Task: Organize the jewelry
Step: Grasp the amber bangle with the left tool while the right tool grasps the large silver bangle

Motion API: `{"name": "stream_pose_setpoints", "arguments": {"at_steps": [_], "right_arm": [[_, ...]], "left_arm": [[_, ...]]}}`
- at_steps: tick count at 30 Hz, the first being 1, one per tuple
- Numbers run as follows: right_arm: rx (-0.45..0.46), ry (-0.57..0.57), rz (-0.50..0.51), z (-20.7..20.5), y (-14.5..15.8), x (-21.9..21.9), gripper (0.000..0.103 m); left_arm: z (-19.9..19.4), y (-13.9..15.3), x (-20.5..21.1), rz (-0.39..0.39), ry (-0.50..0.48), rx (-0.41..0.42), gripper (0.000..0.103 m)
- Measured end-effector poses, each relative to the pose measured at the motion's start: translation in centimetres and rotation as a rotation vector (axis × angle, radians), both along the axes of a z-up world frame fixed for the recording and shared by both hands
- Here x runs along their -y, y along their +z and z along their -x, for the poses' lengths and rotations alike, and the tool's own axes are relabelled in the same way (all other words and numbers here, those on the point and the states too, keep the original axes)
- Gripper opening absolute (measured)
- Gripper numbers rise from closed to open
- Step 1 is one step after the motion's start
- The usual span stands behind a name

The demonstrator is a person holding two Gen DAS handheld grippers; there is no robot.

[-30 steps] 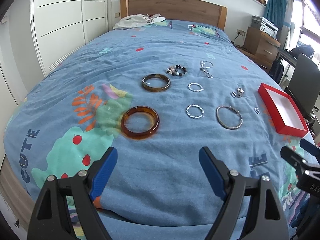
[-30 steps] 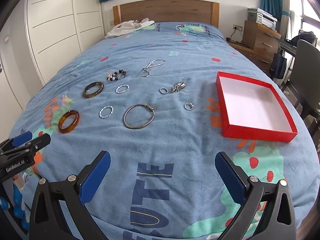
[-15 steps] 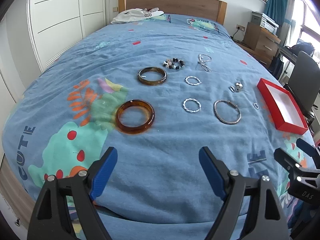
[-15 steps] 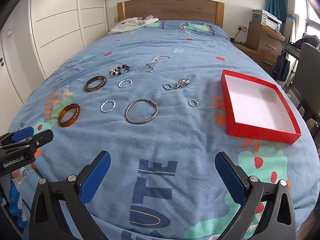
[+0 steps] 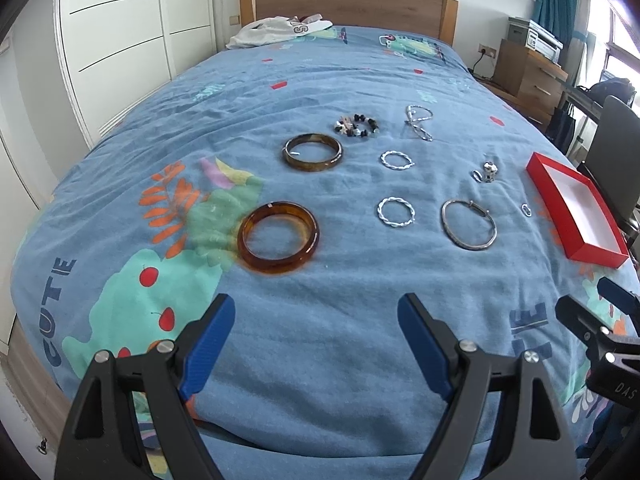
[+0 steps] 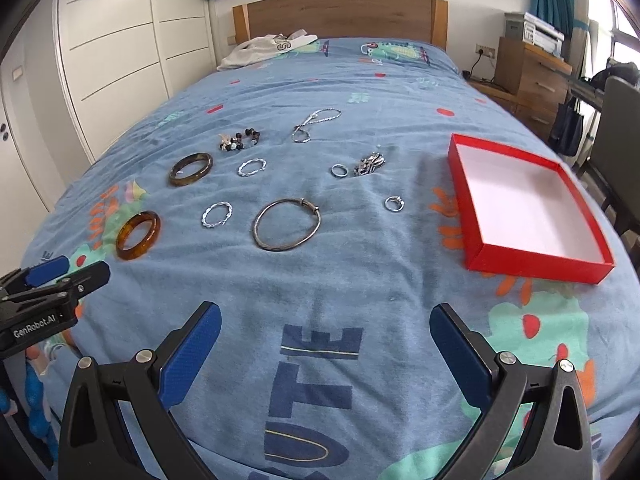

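Left gripper (image 5: pixel 316 320) above near edge of bed (image 5: pixel 320 72), jaws wide, holding nothing. Right gripper (image 6: pixel 325 330) likewise, jaws wide, empty. Amber bangle (image 5: pixel 278 237) just ahead of left gripper. Silver bangle (image 6: pixel 287 229) mid-bed; red box (image 6: pixel 536 258) right of it, well apart.

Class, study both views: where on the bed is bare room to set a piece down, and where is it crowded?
Free: inside the red box, the bedspread between the large silver bangle and the right gripper, and toward the headboard. Crowded: from the amber bangle to the small ring.
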State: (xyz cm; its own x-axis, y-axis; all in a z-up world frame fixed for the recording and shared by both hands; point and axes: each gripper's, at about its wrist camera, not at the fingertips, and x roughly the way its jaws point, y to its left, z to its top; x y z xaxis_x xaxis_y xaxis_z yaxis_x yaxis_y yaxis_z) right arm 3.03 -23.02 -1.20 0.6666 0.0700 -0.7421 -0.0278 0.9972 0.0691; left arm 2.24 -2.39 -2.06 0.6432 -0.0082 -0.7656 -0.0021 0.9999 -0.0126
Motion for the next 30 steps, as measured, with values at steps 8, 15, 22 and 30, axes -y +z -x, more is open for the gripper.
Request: {"name": "stream_pose_setpoints", "arguments": {"at_steps": [8,15,22,30], "right_arm": [[-0.012,0.039,-0.024,-1.0,-0.6,-0.2,0.097],[-0.03,0.075,-0.045,-3.4,-1.4,-0.5,0.087],[-0.035,0.068,-0.059,-5.6,-2.2,-0.3,0.087],[-0.02,0.028,-0.085,-7.8,-2.6,1.6,0.083]], "left_arm": [[-0.7,-0.7,-1.7,0.063,0.008,-0.008,0.083],[-2.8,-1.4,-3.0,0.053,0.03,-0.017,0.083],[-5.3,-2.2,-4.2,0.063,0.053,-0.023,0.083],[-7.1,-2.4,-4.9,0.068,0.066,-0.012,0.083]]}}
